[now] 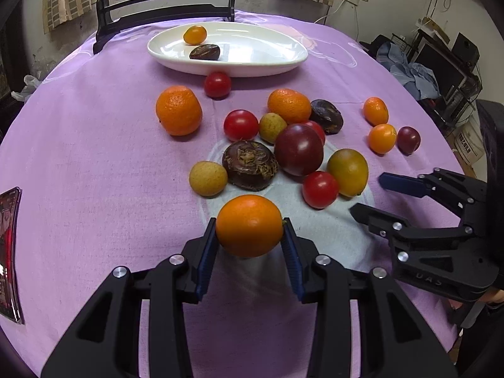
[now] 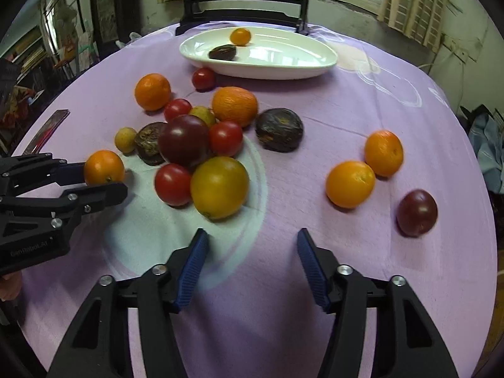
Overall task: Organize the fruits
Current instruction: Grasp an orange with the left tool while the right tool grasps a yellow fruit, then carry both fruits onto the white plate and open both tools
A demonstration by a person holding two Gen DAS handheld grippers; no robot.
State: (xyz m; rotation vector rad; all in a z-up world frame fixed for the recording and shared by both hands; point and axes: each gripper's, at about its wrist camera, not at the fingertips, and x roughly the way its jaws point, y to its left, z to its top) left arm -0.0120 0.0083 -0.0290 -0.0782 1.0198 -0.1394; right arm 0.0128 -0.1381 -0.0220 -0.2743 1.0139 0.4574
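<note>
The left hand-held gripper clenches a kumquat above the table; right hand-held gripper is released. Carry it level to the plate, clearing the pile.

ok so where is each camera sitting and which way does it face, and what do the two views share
Left wrist: sits on the left gripper, facing across the purple tablecloth toward the white plate; its own jaws are shut on a small orange fruit, and the right gripper shows at the right edge.
Right wrist: sits on the right gripper, facing the same way; its jaws are open and hold nothing, and the left gripper shows at the left edge.
Shared: the plate, the fruit pile and the held fruit.
</note>
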